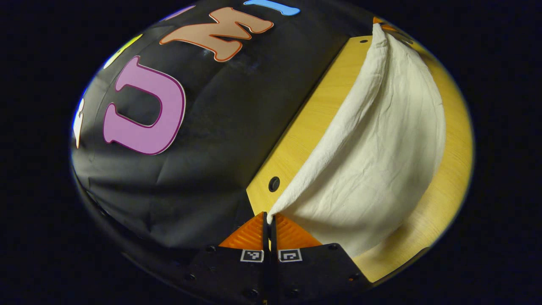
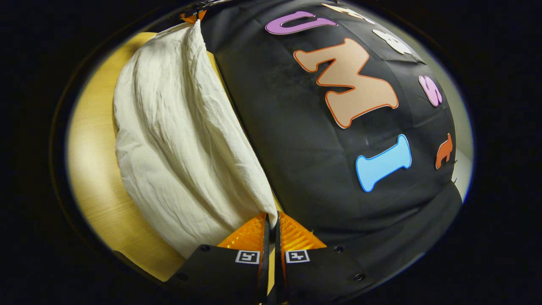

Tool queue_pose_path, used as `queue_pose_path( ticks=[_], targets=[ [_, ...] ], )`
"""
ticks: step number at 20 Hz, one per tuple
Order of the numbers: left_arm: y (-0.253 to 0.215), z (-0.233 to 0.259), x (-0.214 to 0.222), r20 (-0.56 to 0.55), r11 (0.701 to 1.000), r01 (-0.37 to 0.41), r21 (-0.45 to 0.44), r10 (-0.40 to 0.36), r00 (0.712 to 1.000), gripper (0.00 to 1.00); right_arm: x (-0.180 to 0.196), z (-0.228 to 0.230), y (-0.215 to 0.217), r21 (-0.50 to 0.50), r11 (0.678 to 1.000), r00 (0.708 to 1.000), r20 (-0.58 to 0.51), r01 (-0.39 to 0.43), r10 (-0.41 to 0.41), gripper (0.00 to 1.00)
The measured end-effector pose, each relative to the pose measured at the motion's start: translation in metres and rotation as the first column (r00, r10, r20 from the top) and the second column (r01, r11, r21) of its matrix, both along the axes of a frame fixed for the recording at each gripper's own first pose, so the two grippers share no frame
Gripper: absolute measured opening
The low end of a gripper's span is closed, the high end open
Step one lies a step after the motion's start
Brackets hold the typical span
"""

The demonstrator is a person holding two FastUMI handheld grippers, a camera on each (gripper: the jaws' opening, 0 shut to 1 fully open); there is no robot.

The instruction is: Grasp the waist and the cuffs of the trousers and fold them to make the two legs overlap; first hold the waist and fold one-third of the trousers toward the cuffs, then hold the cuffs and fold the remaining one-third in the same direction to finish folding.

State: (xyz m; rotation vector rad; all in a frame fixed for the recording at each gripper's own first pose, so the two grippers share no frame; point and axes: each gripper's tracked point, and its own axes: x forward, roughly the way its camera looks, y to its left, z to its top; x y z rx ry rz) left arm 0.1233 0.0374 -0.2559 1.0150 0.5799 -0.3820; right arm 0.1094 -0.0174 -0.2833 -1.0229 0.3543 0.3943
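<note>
1. You see cream-white, wrinkled cotton trousers [image 1: 372,161] with one edge lifted taut.
2. The rest [image 2: 178,144] drapes in a curved sheet onto the yellow wooden table [image 1: 305,131].

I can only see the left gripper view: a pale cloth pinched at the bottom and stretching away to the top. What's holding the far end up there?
Observer: The other hand-held gripper, the right one; its view shows both fingers shut on a corner of the trousers.
Operator: Is the cloth pulled tight between them?
Observer: No. From the right side it sags in a wrinkled curve, with the lower part lying on the table.
Operator: Anything beyond it on that side?
Observer: At the top of the right gripper view, the left hand-held gripper shows at the trousers' other end, in front of the booth wall.
</note>
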Motion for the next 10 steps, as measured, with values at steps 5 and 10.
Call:
queue_pose_path(
  ticks=[5, 10],
  targets=[
    [-0.013, -0.025, 0.040, 0.022, 1.000, 0.016, -0.024, -0.015, 1.000, 0.00, 0.027, -0.035, 0.006, -0.013, 0.999, 0.998, -0.025, 0.052, -0.053, 0.08],
    [-0.022, -0.076, 0.058, -0.027, 0.999, 0.022, -0.024, -0.023, 0.999, 0.00, 0.051, -0.079, 0.011, -0.007, 0.993, 0.989, -0.081, 0.122, -0.122, 0.10]
  ],
)
